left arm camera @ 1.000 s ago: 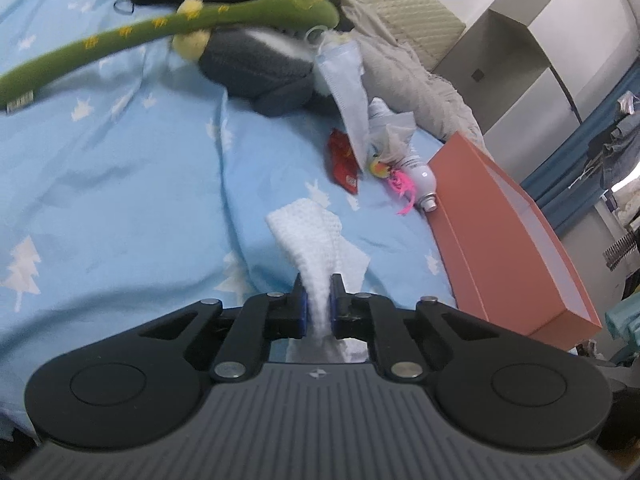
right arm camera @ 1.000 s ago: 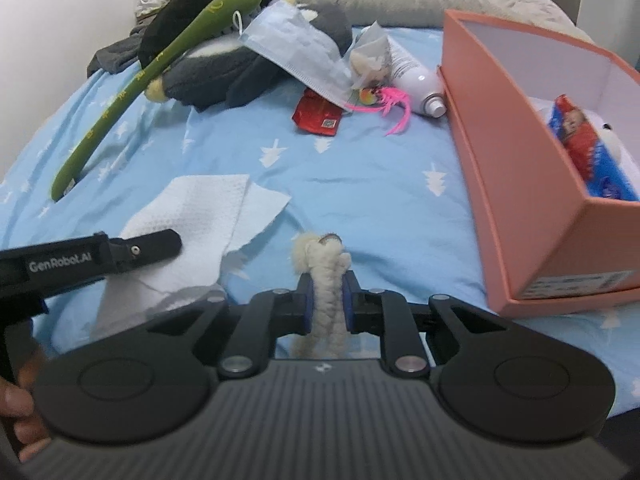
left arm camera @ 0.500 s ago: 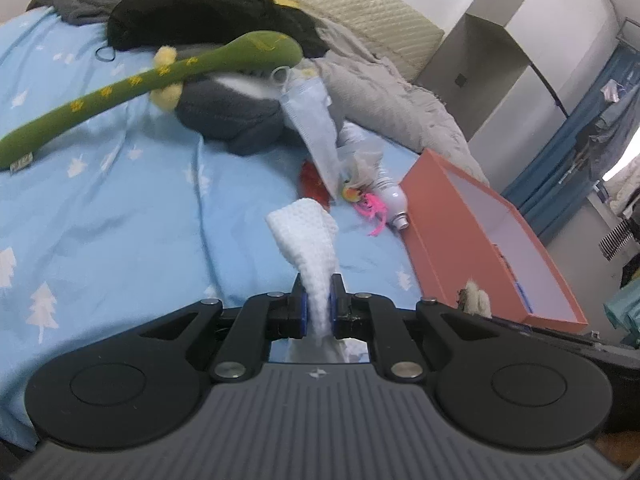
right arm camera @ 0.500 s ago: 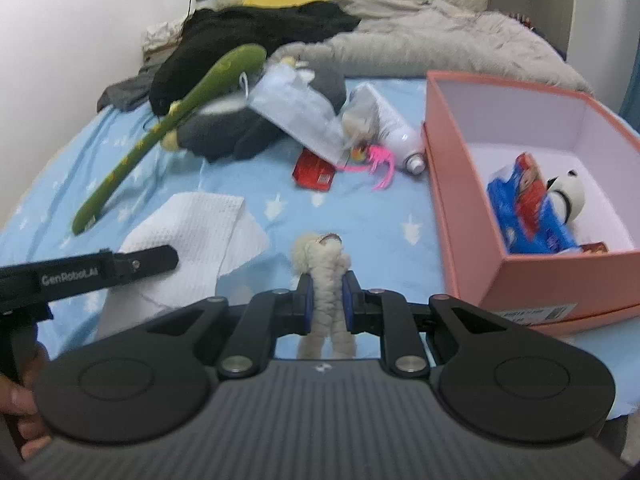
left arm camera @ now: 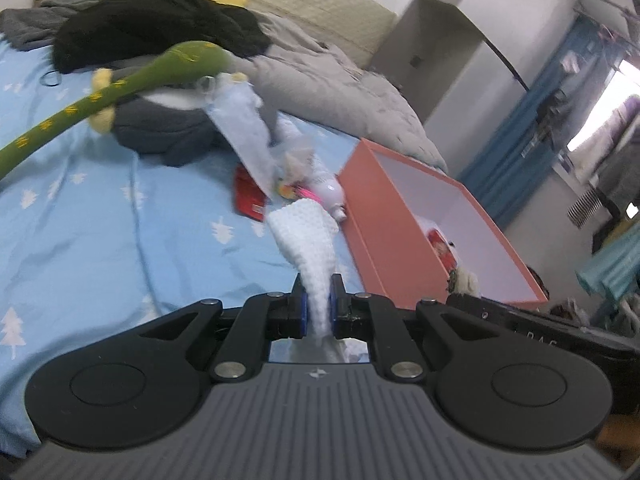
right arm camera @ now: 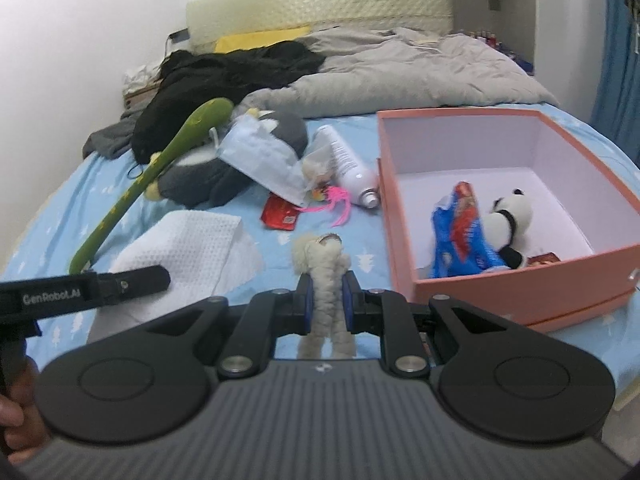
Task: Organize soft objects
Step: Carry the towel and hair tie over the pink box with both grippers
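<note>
My left gripper (left arm camera: 319, 298) is shut on a white waffle-textured cloth (left arm camera: 308, 236), held up off the blue bedsheet (left arm camera: 80, 220). In the right wrist view the same cloth (right arm camera: 192, 248) hangs spread out at the left. My right gripper (right arm camera: 325, 296) is shut on a cream fluffy toy (right arm camera: 320, 272), which stands upright between the pads. To the right sits an open salmon-pink box (right arm camera: 472, 292) holding a blue snack bag (right arm camera: 456, 236) and a small panda plush (right arm camera: 508, 220). The left wrist view shows the box (left arm camera: 384, 232) at the right too.
A long green plush snake (right arm camera: 160, 168), a grey penguin plush (right arm camera: 224, 164), a face mask (right arm camera: 260, 160), a red packet (right arm camera: 280, 216), a pink feathery toy (right arm camera: 338, 200) and a white bottle (right arm camera: 352, 168) lie mid-bed. Black clothes (right arm camera: 224, 76) and a grey duvet (right arm camera: 400, 72) fill the back.
Both grippers have risen with their loads. The white cloth has lifted off the sheet, and the box's inside has come into view in both cameras.
</note>
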`<state>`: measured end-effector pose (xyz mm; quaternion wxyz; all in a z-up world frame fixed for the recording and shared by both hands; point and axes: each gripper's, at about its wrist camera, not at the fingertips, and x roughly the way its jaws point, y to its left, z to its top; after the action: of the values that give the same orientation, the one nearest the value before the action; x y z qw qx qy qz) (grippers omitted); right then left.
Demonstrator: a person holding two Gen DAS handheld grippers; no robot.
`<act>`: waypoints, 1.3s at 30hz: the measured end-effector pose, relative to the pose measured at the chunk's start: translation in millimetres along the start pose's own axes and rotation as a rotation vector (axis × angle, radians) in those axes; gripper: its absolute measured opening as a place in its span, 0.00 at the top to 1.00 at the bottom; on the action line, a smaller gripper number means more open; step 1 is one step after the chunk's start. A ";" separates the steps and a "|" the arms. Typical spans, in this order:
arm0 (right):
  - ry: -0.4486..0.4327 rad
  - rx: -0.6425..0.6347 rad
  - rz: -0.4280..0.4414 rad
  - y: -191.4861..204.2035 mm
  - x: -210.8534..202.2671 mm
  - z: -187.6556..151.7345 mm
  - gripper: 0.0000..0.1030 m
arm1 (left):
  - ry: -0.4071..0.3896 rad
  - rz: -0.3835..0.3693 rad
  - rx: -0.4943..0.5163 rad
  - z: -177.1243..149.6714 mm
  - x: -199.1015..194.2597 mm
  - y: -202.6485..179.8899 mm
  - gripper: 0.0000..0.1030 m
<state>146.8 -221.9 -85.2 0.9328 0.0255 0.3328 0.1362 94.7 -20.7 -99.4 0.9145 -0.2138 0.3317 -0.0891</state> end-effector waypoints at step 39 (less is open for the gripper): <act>-0.110 0.113 -0.202 -124.3 34.6 101.1 0.81 | 0.129 -0.116 0.476 146.1 200.2 -193.5 0.88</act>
<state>265.4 -327.7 -45.0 0.9556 0.0516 0.2893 0.0210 337.8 -205.9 -25.5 0.9094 -0.0048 0.3460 -0.2306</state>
